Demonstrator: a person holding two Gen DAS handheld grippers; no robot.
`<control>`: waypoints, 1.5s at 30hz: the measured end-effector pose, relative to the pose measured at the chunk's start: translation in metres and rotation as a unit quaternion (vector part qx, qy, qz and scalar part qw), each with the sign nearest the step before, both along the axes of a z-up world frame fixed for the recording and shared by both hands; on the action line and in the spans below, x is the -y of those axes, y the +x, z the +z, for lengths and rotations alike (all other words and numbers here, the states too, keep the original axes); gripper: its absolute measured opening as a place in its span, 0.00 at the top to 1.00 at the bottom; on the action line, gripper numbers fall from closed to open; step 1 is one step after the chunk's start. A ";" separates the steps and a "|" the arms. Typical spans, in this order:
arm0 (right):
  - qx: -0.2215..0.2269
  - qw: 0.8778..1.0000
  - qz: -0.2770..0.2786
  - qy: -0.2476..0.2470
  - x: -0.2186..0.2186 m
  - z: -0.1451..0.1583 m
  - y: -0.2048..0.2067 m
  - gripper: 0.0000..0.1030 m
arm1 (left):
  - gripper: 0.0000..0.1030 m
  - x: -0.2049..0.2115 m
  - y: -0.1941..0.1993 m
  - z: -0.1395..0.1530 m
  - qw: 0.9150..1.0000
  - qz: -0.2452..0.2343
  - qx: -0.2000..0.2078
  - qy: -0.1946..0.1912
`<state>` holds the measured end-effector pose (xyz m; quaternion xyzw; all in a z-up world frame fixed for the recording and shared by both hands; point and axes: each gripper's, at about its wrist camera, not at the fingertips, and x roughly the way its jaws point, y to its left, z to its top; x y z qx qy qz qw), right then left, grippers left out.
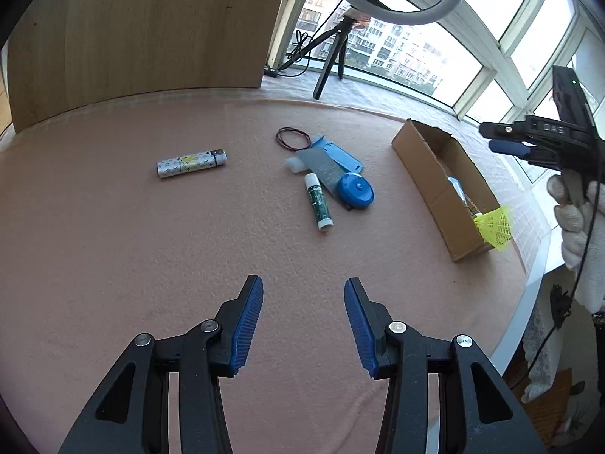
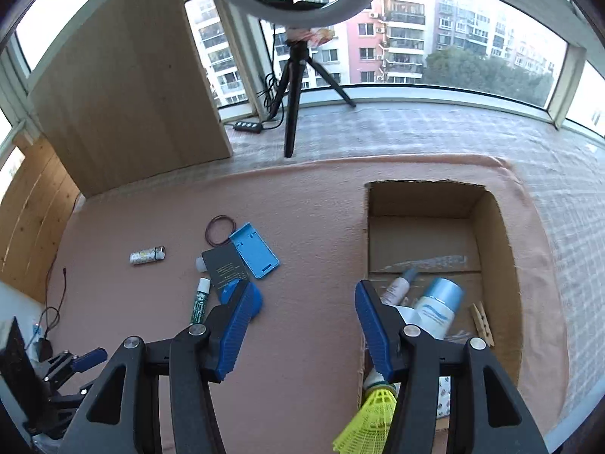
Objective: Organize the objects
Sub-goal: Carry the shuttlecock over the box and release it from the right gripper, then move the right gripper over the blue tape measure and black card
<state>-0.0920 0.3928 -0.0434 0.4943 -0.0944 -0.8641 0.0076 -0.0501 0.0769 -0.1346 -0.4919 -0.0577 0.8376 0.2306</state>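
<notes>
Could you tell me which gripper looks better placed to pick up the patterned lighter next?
Probably left: the left gripper is open and empty, facing the patterned silver lighter, while the right gripper hangs by the cardboard box.

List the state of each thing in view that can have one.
Left hand-held gripper: open, holding nothing.
Right hand-held gripper: open, holding nothing.
Box: open on top, partly filled.
Shuttlecock: in the box, skirt over the near edge.
Glue stick: capped, lying on the cloth.
Lighter: lying flat, off to one side.
</notes>
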 end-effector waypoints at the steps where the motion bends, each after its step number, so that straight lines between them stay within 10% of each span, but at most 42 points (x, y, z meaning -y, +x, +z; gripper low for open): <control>1: -0.002 1.000 -0.007 -0.011 -0.005 0.005 0.007 0.50 | 0.53 0.001 0.000 -0.002 1.000 -0.002 0.002 0.004; 13: 0.083 0.981 0.043 -0.167 0.038 -0.042 0.072 0.50 | 0.53 -0.022 -0.003 -0.007 0.999 -0.048 0.012 0.020; 19: 0.116 0.986 0.019 -0.122 0.032 -0.078 0.074 0.50 | 0.53 -0.029 0.000 -0.007 0.998 -0.055 0.012 0.015; 28: 0.073 0.995 -0.052 -0.041 -0.015 -0.050 0.071 0.50 | 0.53 -0.020 -0.003 -0.002 0.999 -0.039 0.011 0.020; 38: 0.040 0.998 0.011 -0.053 0.033 -0.030 -0.005 0.50 | 0.53 -0.002 -0.006 0.008 1.000 -0.018 -0.001 0.010; 45: 0.086 0.994 0.036 -0.058 0.074 -0.073 -0.102 0.57 | 0.53 0.034 -0.003 0.007 1.000 0.016 0.002 0.003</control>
